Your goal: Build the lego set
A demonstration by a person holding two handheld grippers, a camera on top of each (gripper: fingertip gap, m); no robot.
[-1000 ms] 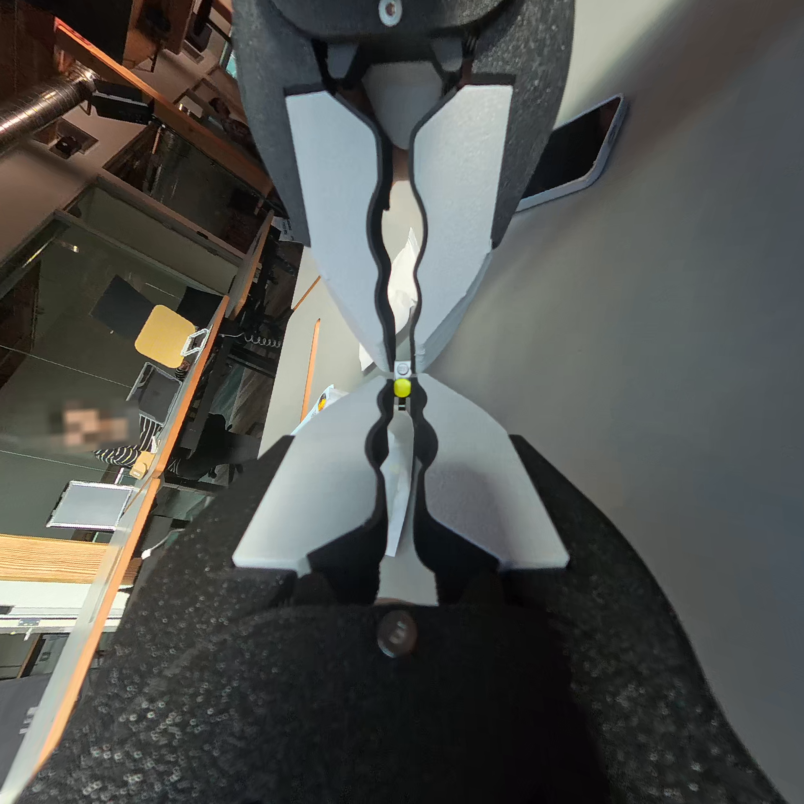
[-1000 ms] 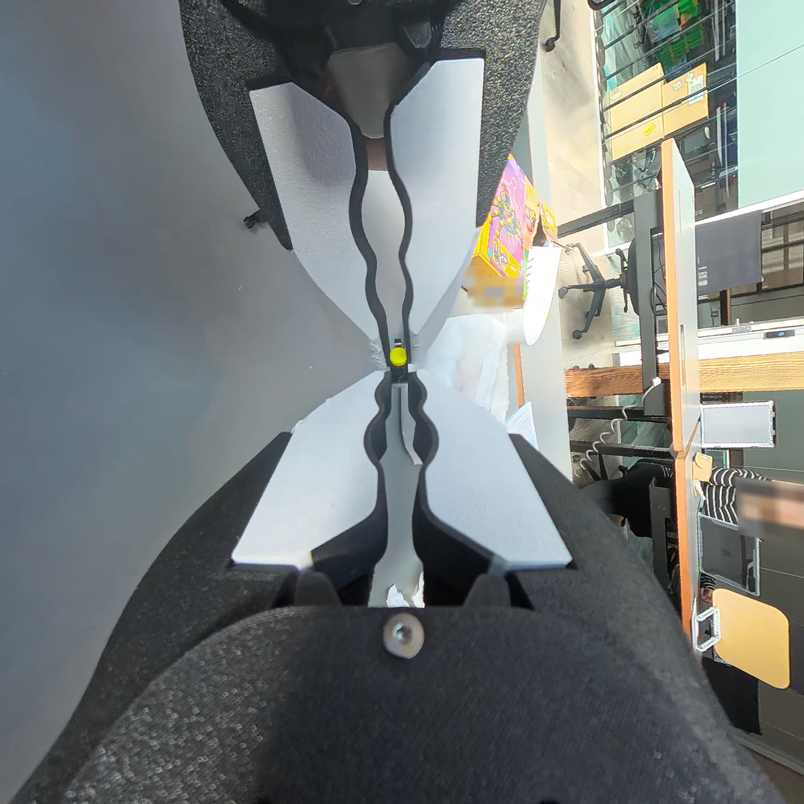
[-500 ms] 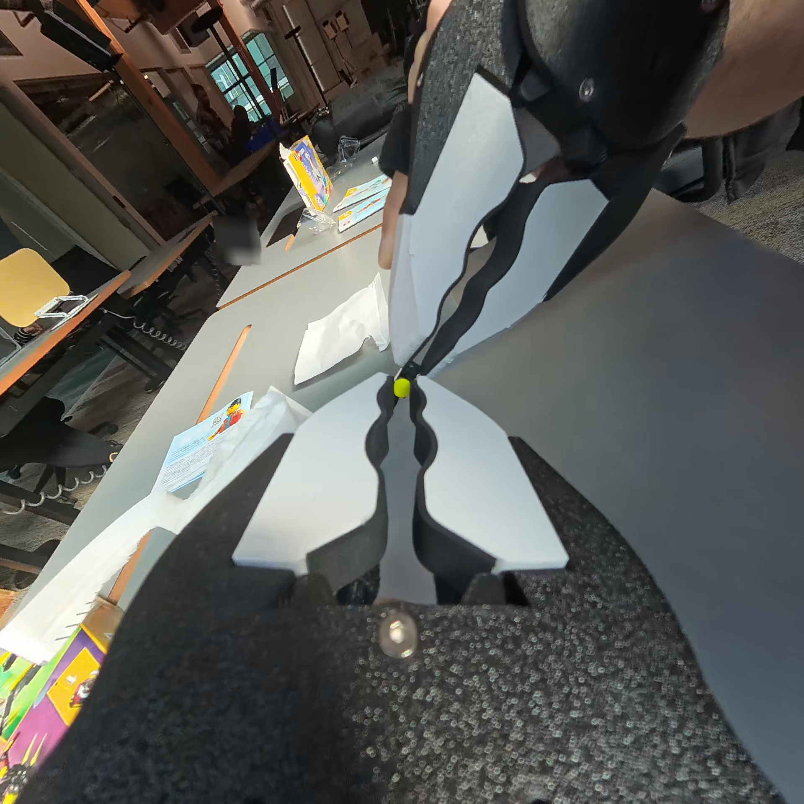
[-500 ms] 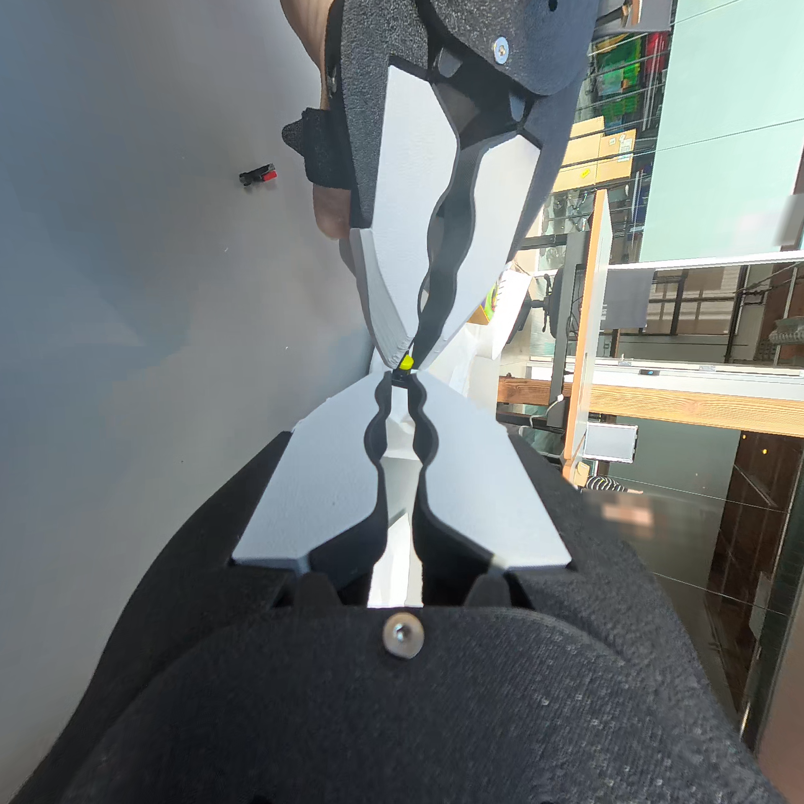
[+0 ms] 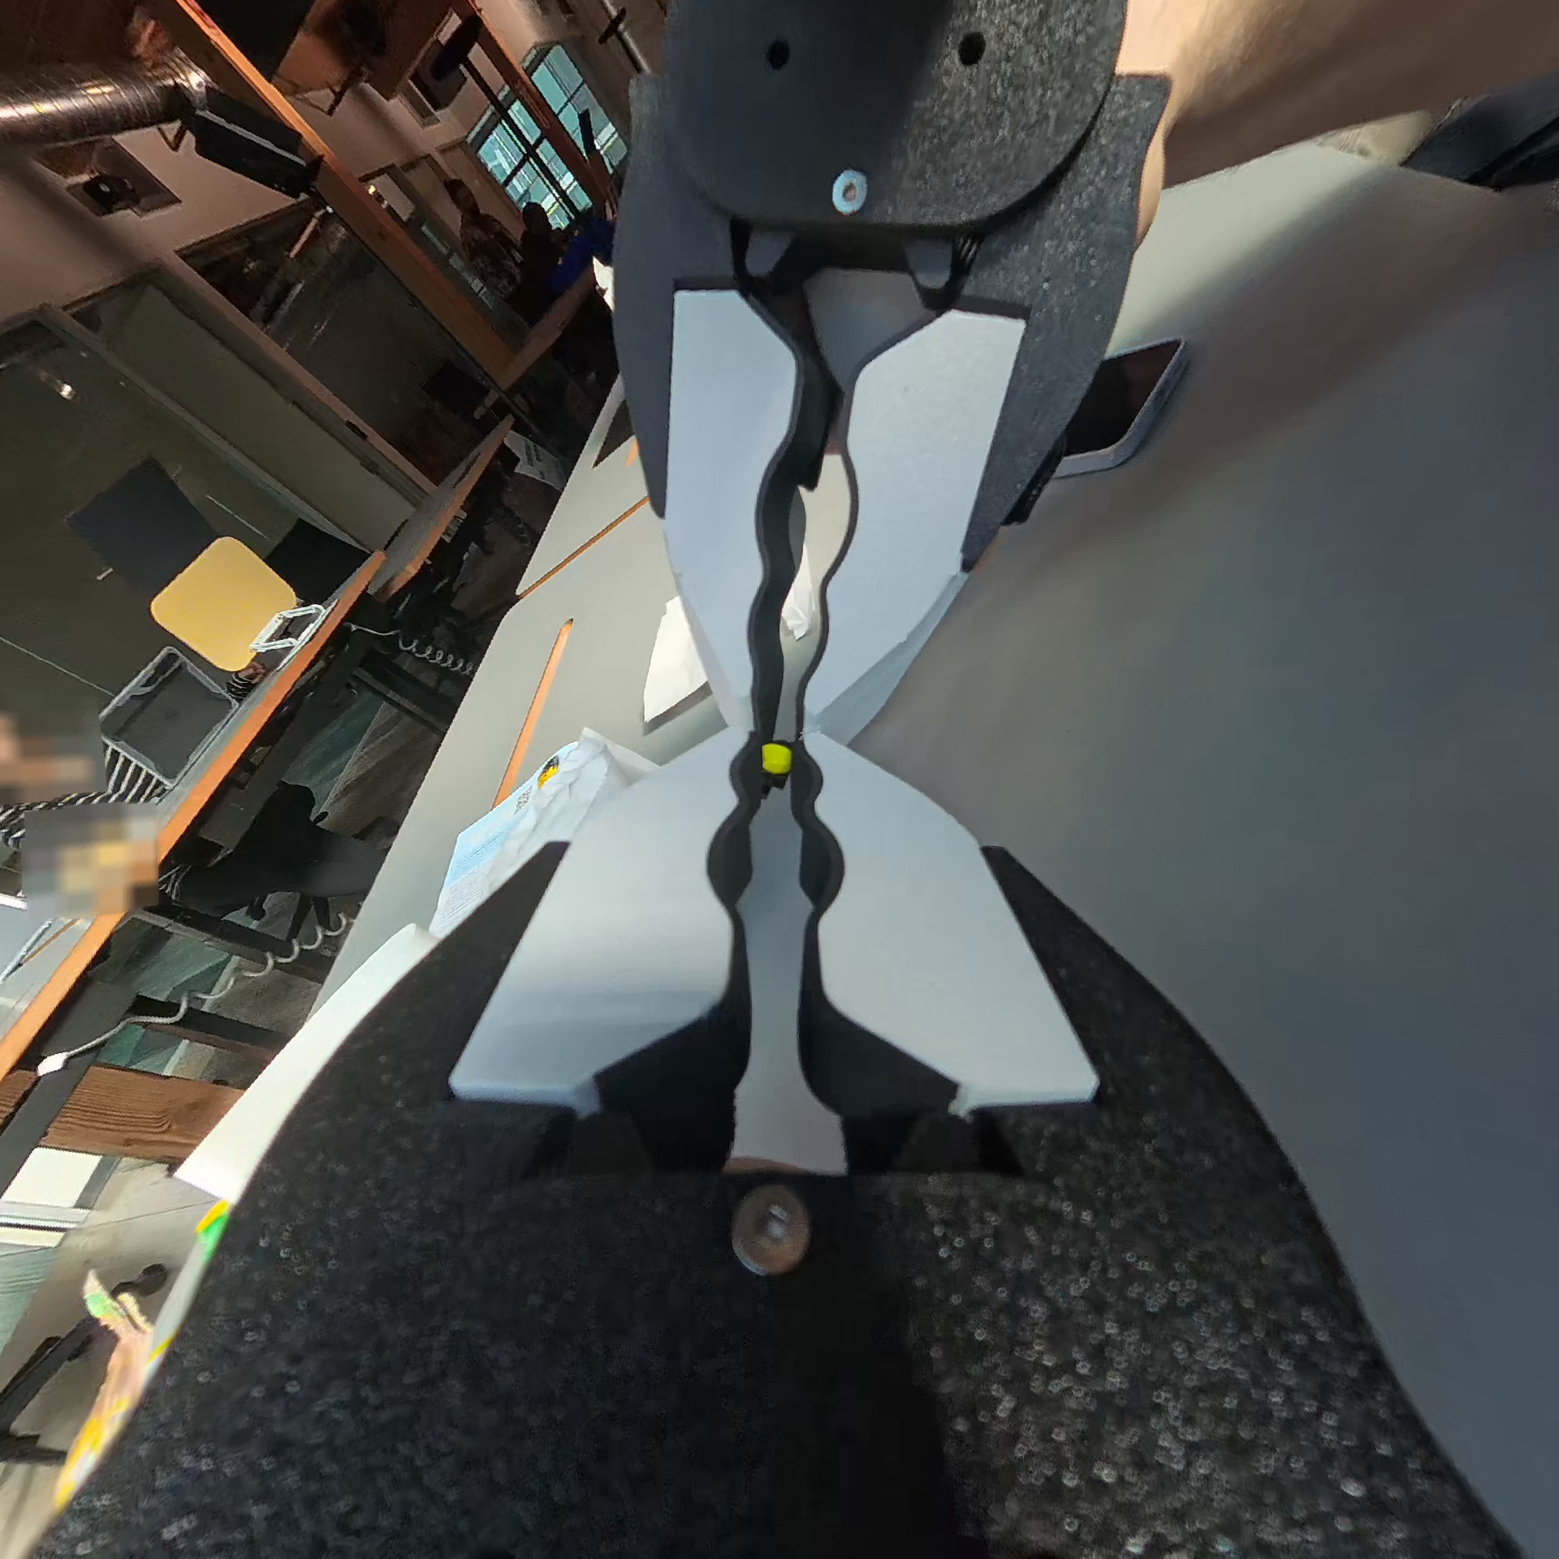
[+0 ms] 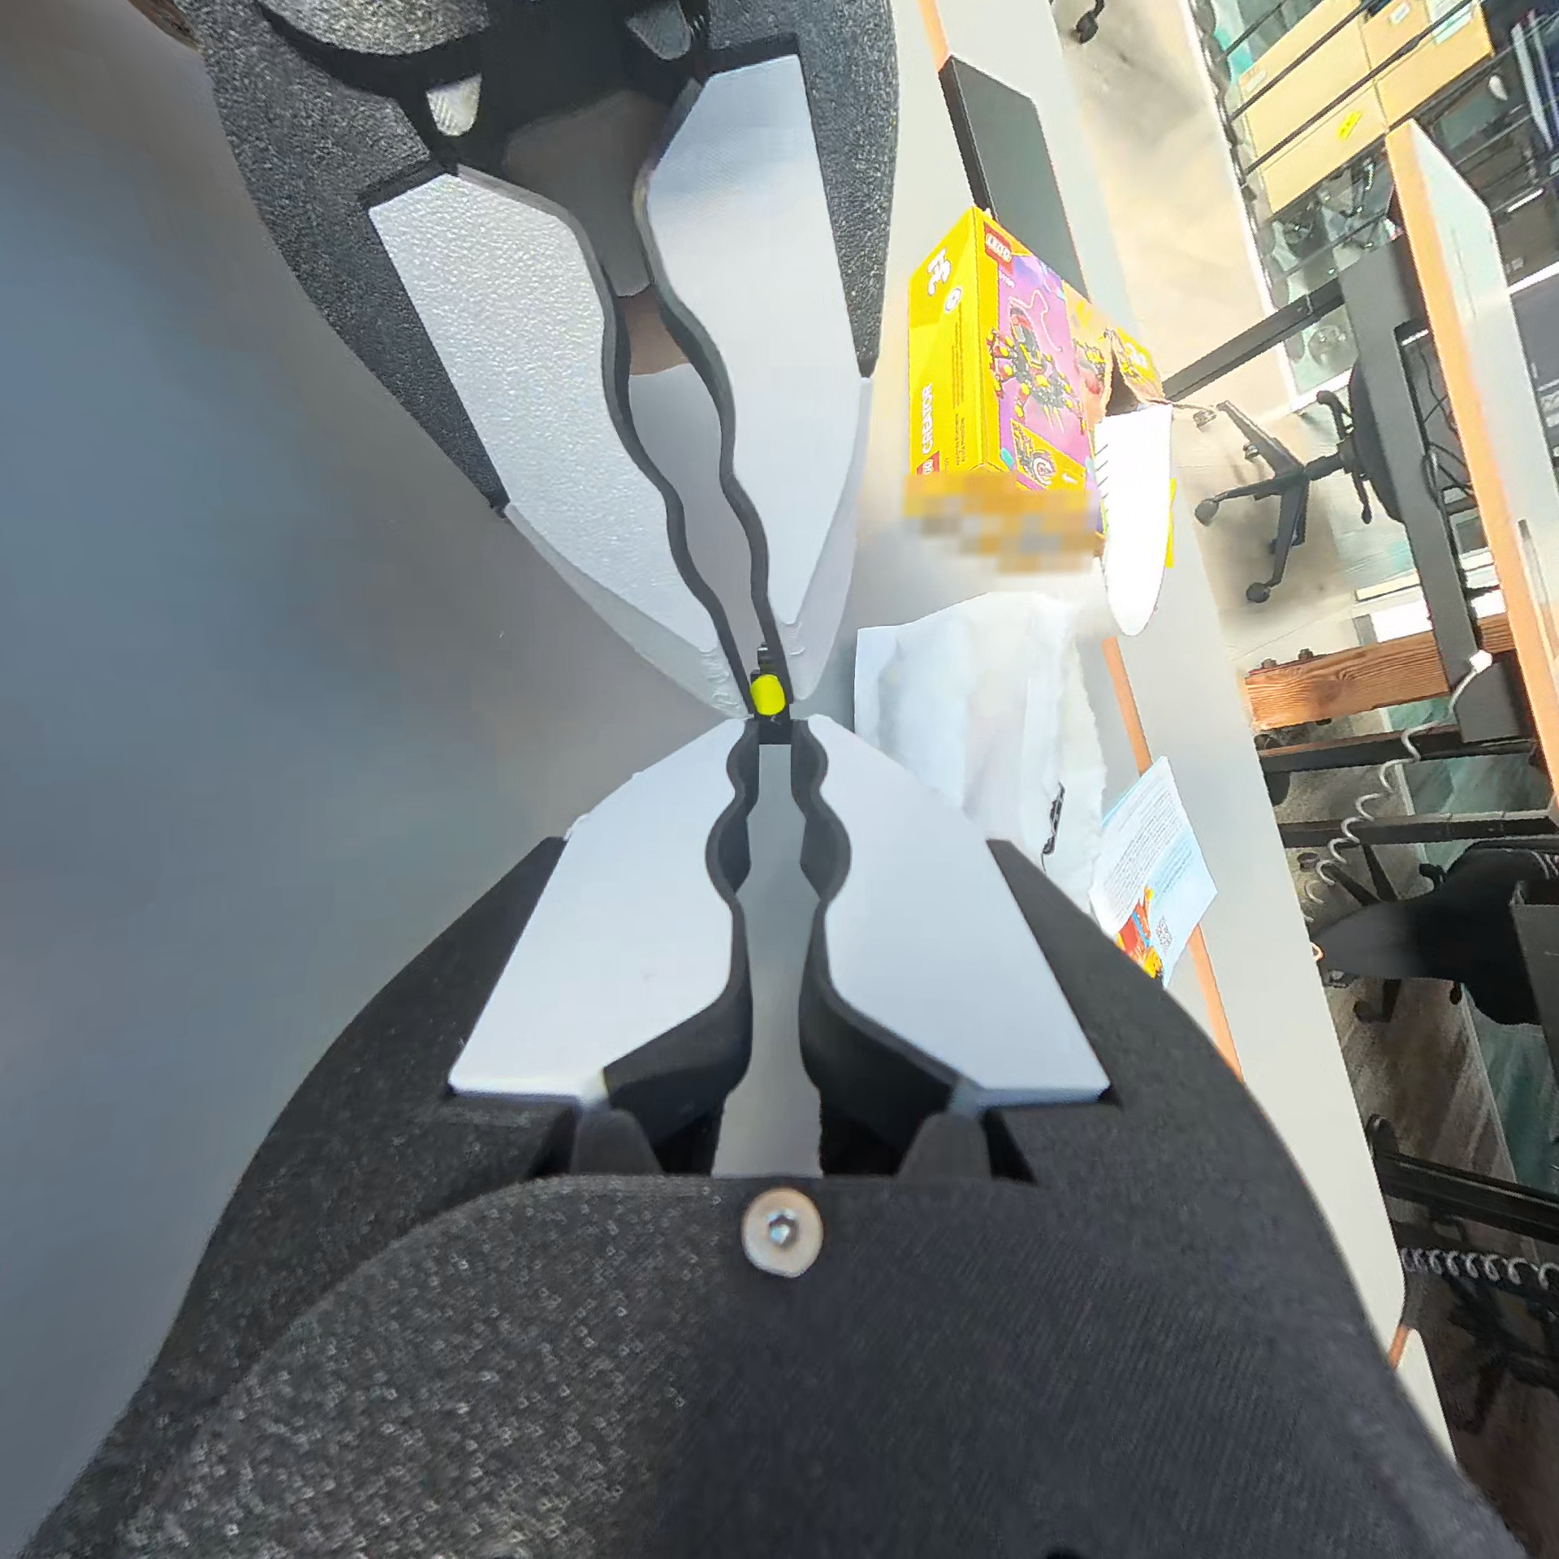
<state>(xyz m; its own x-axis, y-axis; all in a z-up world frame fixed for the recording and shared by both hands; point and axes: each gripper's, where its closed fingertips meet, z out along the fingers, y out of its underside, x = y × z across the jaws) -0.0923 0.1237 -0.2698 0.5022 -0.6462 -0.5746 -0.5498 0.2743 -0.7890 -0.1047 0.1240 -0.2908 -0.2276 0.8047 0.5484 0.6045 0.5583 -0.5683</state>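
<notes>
Tip-to-tip joining of two small Lego parts above the grey table [image 5: 1265, 759]. The left gripper [image 5: 776, 772] and right gripper [image 6: 769, 732], both narrowed to a pinch, meet at a yellow round stud piece [image 6: 766, 694] with a dark piece [image 6: 772, 732]; which gripper holds which cannot be told. Judged next: press them squarely together, then release one grip

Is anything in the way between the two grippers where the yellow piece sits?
Nothing visible. The left gripper and right gripper meet tip to tip, with only the yellow piece and a small dark part between them, held above the table.
</notes>
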